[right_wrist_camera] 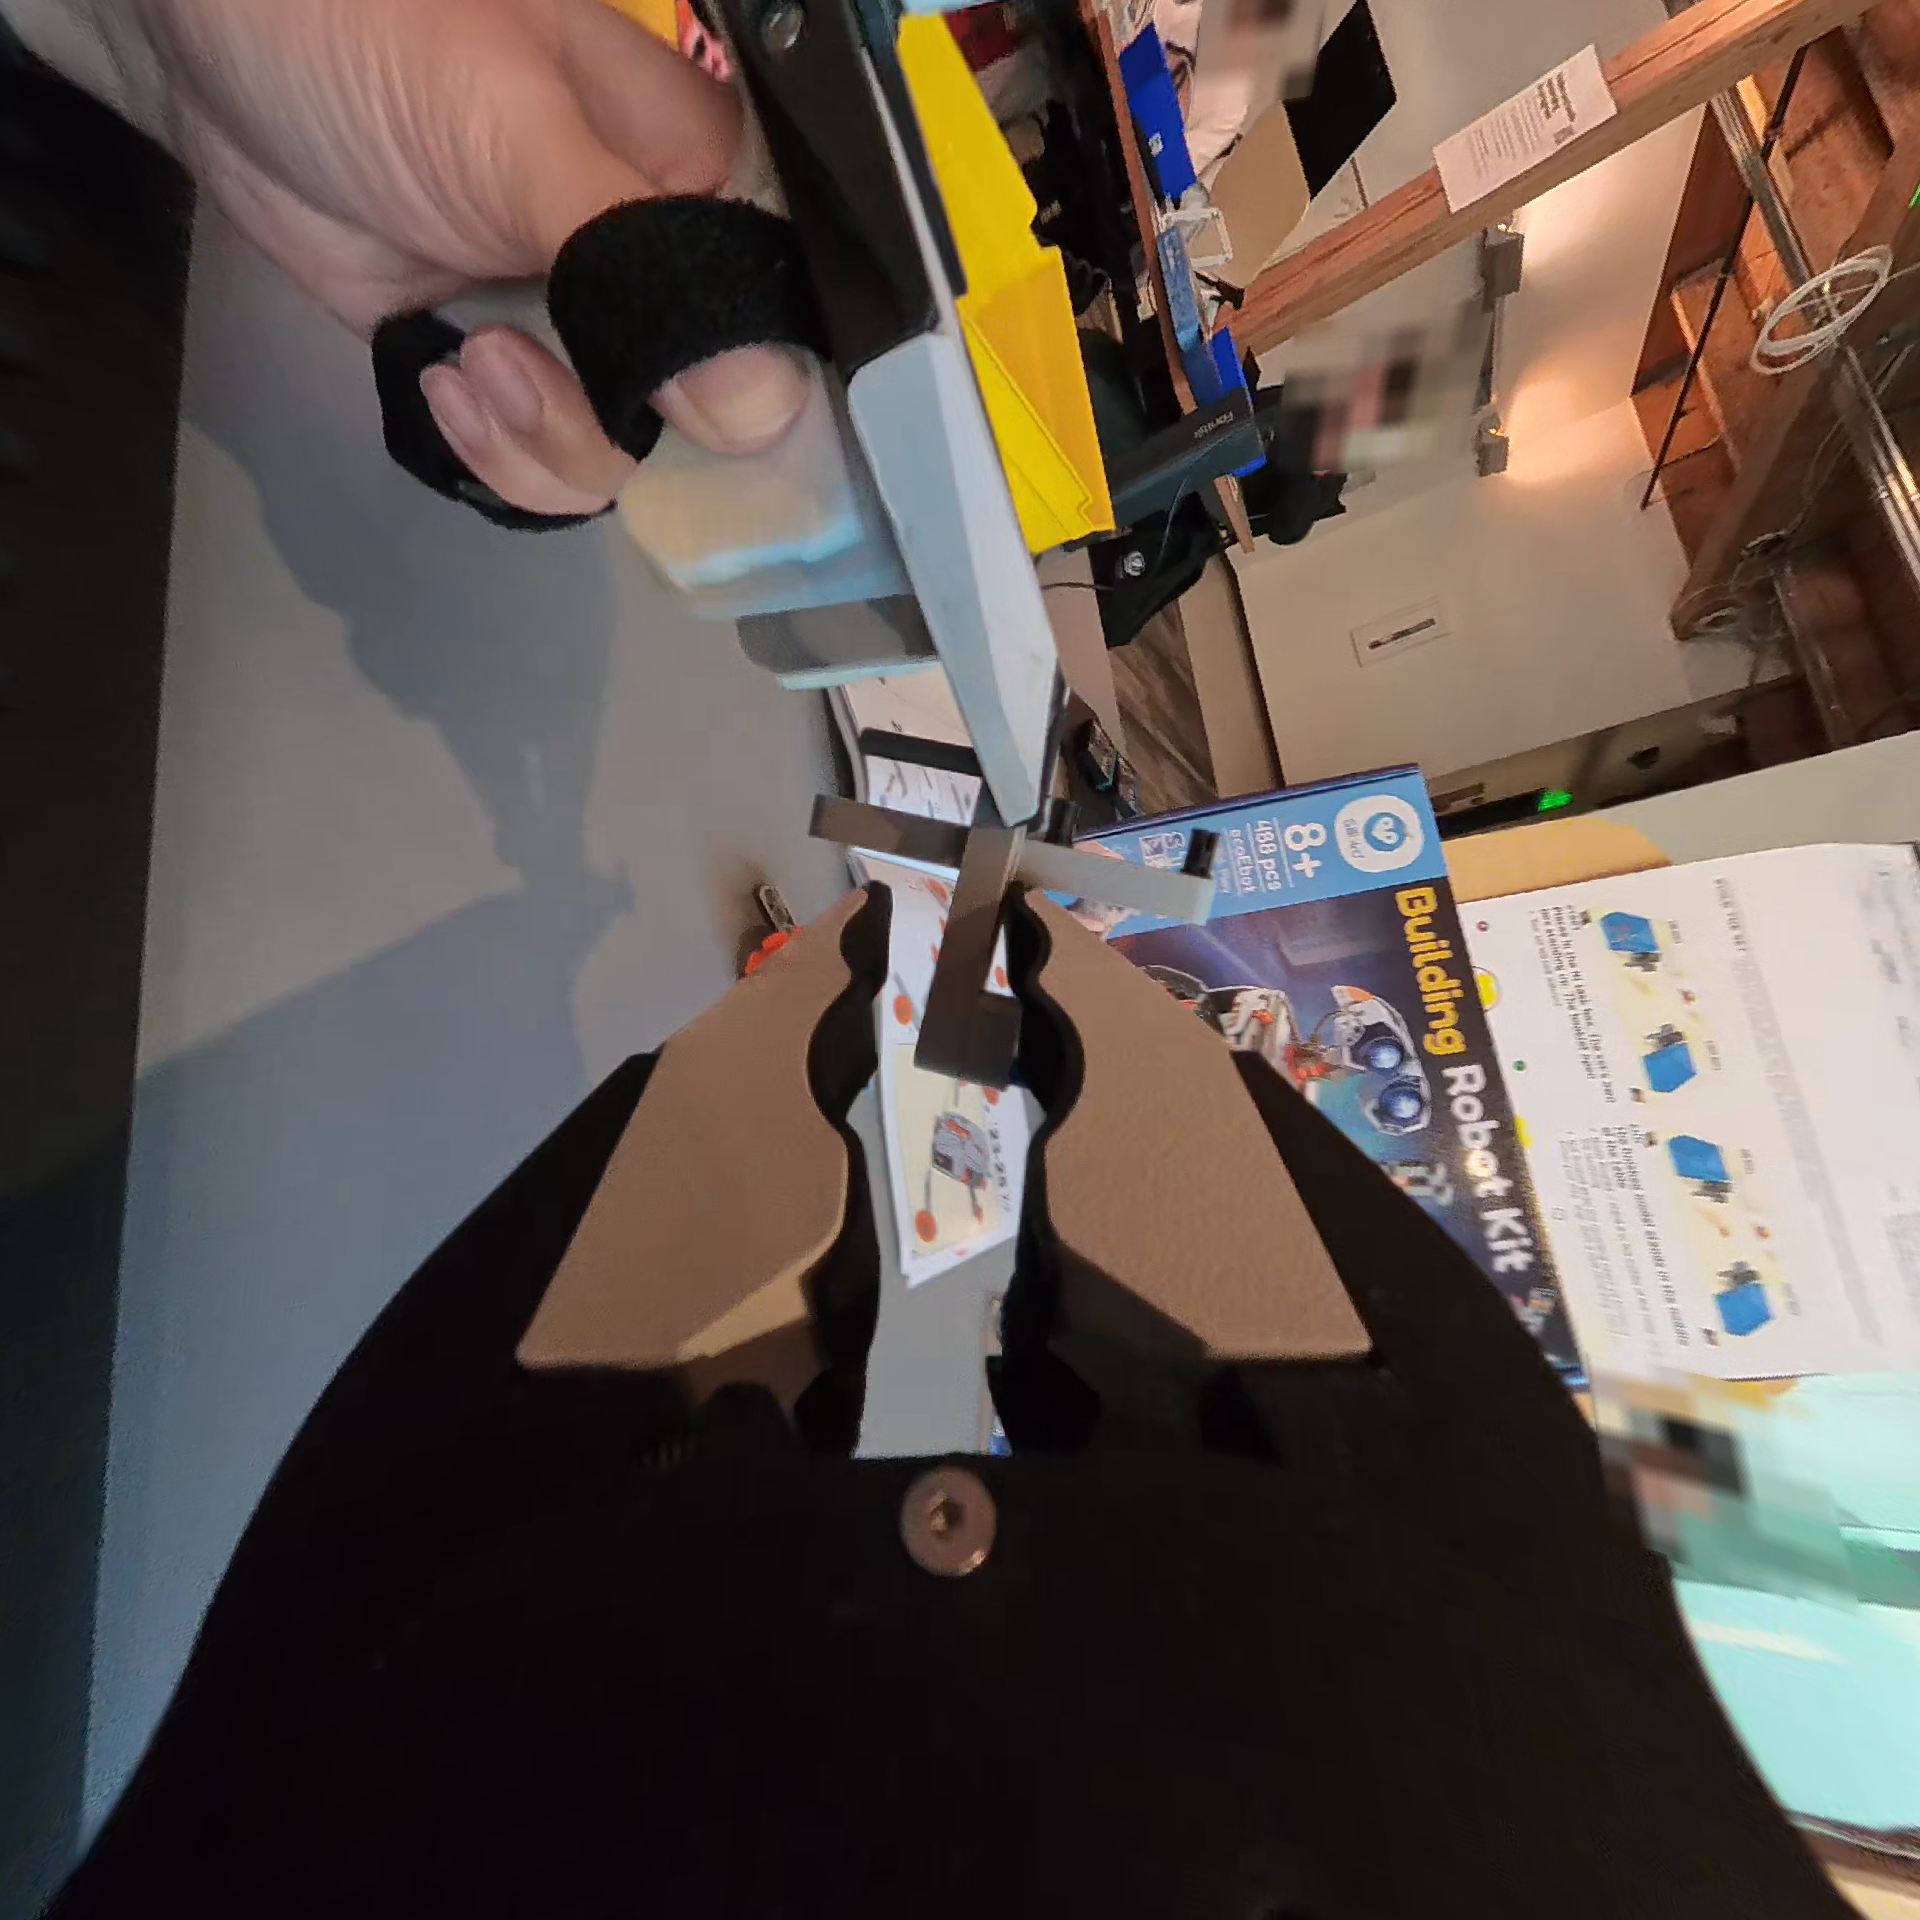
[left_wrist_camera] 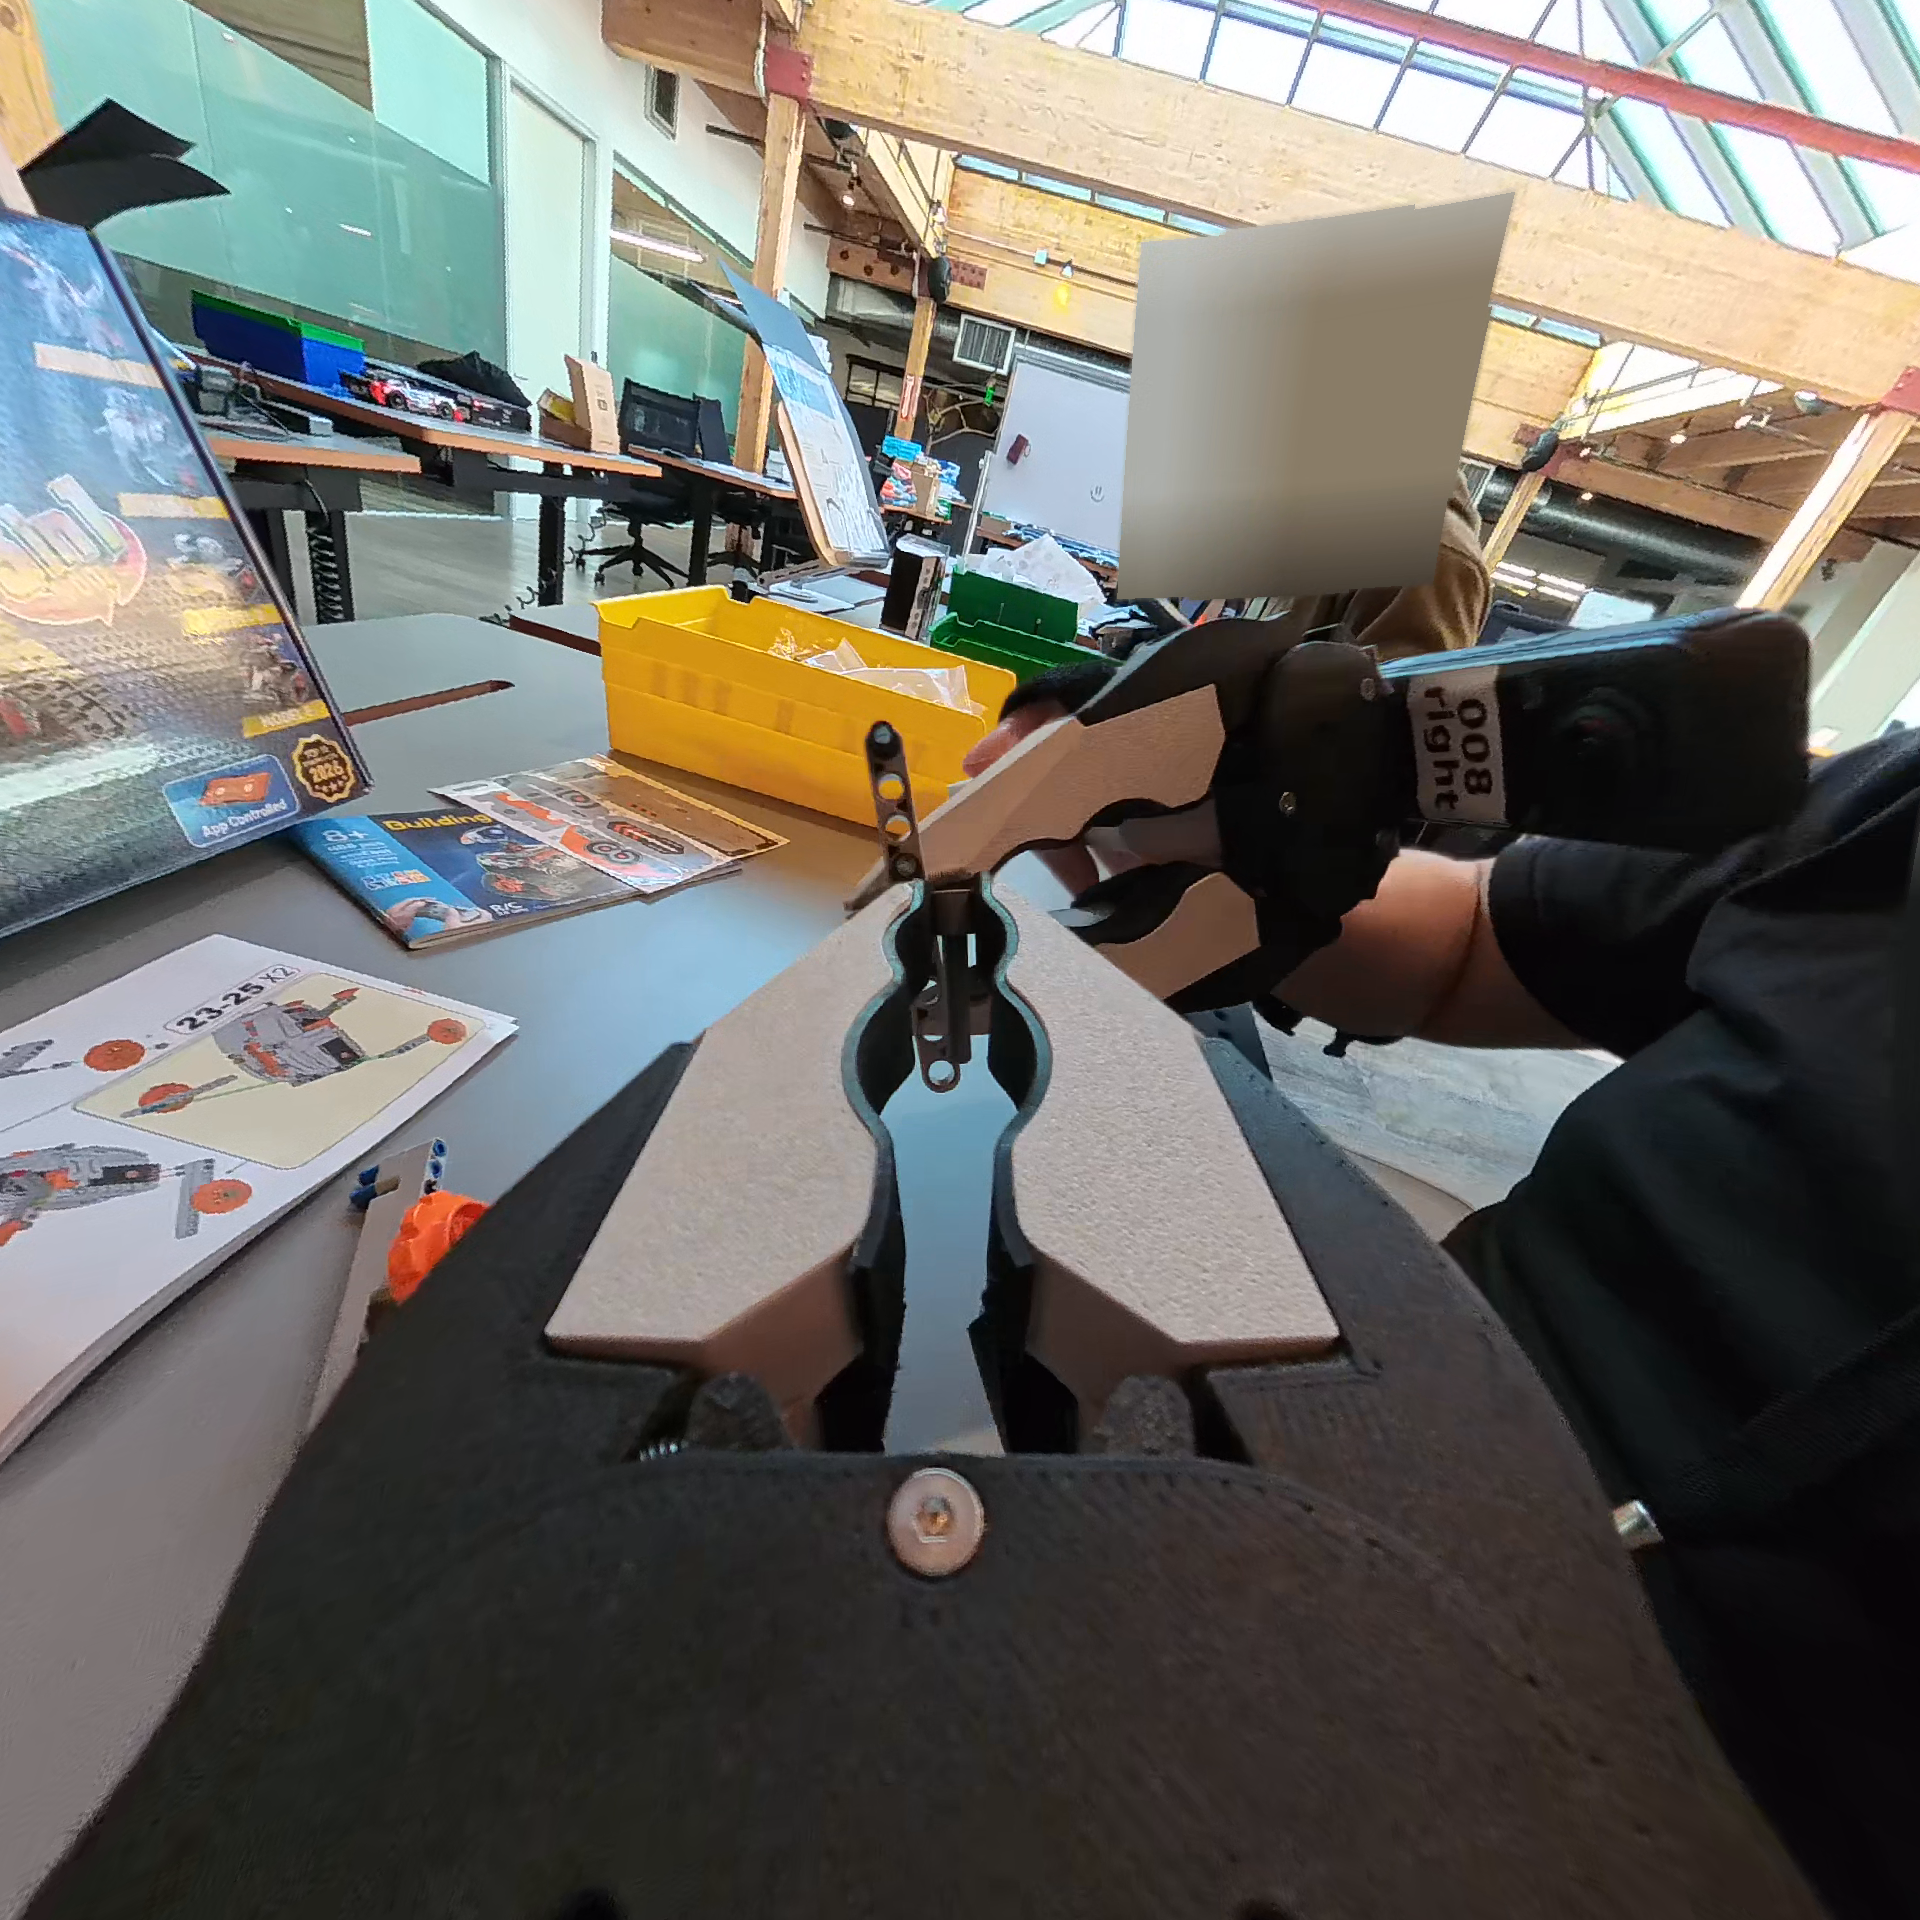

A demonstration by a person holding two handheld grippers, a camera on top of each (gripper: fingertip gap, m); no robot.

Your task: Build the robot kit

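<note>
Both grippers meet at mid-frame over the grey table (left_wrist_camera: 644,966), each clamped on part of one small grey assembly. Left gripper (left_wrist_camera: 943,904), filling the lower half of its own view, has its tan fingers pressed onto a dark grey holed beam (left_wrist_camera: 896,805) that stands nearly upright out of the tips. Right gripper (right_wrist_camera: 951,914), filling the lower half of the right wrist view, pinches a flat grey beam (right_wrist_camera: 971,987) between its tips; a second grey beam (right_wrist_camera: 1122,883) crosses that one just above the tips.

A printed kit box (left_wrist_camera: 125,582) stands at the left edge of the left wrist view. Behind the grippers, at centre, sits a yellow bin (left_wrist_camera: 769,717) holding clear bags. An open instruction booklet (left_wrist_camera: 208,1081) lies at lower left, with a smaller blue booklet (left_wrist_camera: 468,873) between it and the bin. An orange wheel (left_wrist_camera: 431,1242) rests beside the left gripper's body.
</note>
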